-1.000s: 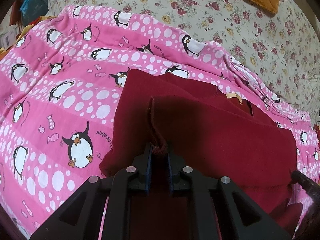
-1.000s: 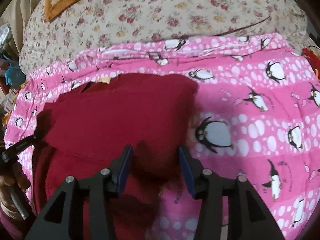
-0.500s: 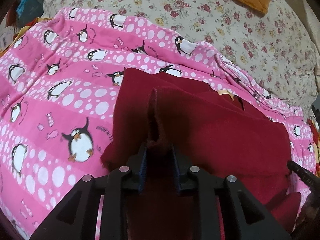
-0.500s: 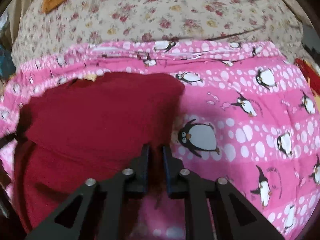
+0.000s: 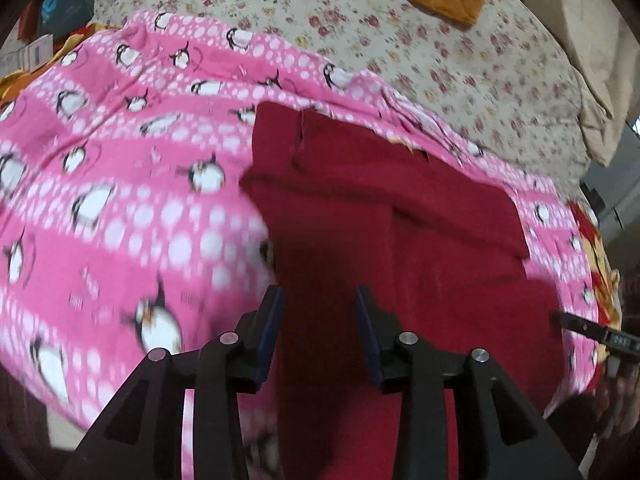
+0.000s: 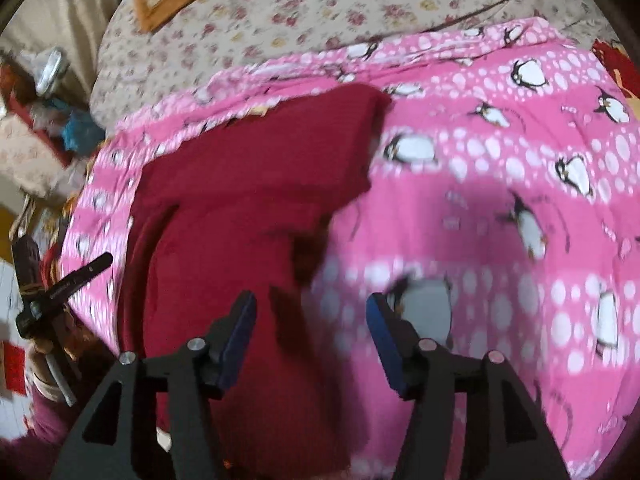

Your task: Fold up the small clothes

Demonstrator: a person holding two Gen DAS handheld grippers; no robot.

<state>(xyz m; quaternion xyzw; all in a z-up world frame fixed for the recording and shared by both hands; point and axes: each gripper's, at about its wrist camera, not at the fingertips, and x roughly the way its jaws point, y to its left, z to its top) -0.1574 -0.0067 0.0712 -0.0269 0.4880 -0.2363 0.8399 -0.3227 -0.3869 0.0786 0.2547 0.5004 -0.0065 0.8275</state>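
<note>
Red garment (image 5: 400,232) lies lengthwise away from both grippers' spread, empty fingers (image 5: 272,316) on the penguin blanket (image 5: 120,184).

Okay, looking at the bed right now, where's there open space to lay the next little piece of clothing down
Two bare stretches of the pink penguin blanket flank the dark red garment: one on its left side, ahead of the open left gripper, one on its right, ahead of the open right gripper. The floral bedcover beyond is also bare. The middle is taken by the garment.
</note>
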